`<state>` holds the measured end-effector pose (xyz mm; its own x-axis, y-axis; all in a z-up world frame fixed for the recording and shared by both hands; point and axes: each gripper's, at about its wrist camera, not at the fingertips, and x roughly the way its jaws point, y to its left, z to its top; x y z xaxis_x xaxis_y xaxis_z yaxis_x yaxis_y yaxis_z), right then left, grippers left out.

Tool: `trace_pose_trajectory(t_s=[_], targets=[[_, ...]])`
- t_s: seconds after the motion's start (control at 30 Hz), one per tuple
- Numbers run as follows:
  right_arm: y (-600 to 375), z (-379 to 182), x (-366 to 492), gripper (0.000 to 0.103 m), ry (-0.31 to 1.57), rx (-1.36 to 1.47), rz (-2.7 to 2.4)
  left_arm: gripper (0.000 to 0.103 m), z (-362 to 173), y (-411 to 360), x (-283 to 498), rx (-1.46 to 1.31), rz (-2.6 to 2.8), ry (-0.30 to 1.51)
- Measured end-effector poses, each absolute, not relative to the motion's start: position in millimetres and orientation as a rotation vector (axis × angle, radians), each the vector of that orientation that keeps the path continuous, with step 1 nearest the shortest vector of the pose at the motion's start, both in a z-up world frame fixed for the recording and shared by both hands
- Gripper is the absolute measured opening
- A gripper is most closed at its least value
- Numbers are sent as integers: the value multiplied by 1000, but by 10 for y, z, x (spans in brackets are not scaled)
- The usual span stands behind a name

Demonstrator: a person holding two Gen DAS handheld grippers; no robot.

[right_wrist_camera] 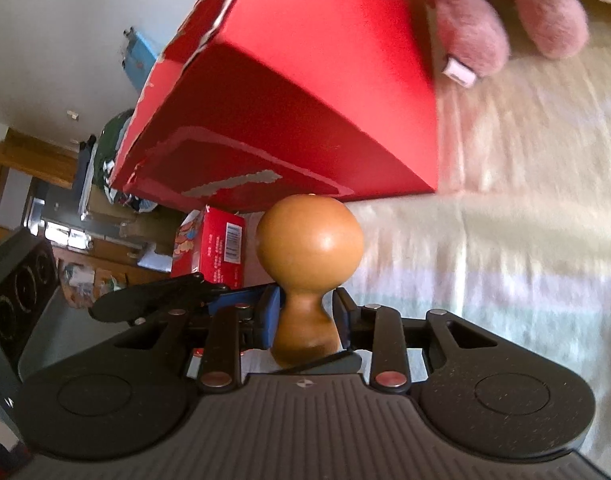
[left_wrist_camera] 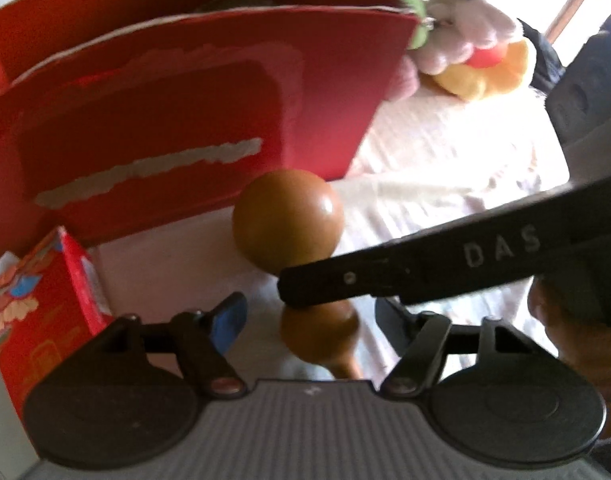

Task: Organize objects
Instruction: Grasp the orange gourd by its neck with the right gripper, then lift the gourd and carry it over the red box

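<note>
Item: brown gourd (right_wrist_camera: pixel 309 276), two-lobed, glossy. Held at its narrow waist by the right claw (right_wrist_camera: pixel 305 322), clenched on it; long axis runs along the fingers, big lobe toward 12 o'clock.

Left claw (left_wrist_camera: pixel 305 320): released, jaws wide, the gourd's small lobe between them untouched; the right claw's finger crosses in from 3 o'clock.

Red box (right_wrist_camera: pixel 297 92): open-topped, just beyond the gourd at 12 o'clock, on the bed (right_wrist_camera: pixel 525 220). Likely destination; right hand is nearer.

Small red carton (right_wrist_camera: pixel 213 246): 10 o'clock. Plush toys (right_wrist_camera: pixel 505 28): 1 o'clock.
</note>
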<state>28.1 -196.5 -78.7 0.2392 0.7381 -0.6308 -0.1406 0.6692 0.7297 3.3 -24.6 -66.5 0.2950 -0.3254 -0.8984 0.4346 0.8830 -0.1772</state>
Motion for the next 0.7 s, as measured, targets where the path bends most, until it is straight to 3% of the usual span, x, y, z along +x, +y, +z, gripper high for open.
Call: trace_pose_trajectory(t_s=[0.27,0.7], targets=[[-1943,-907,383,37,1209,646,661,54,-662,-265,100,129,-439,1172],[-2144,-934,234,31,1215,710,647,46,-624,-448,85,180,-427,1216]])
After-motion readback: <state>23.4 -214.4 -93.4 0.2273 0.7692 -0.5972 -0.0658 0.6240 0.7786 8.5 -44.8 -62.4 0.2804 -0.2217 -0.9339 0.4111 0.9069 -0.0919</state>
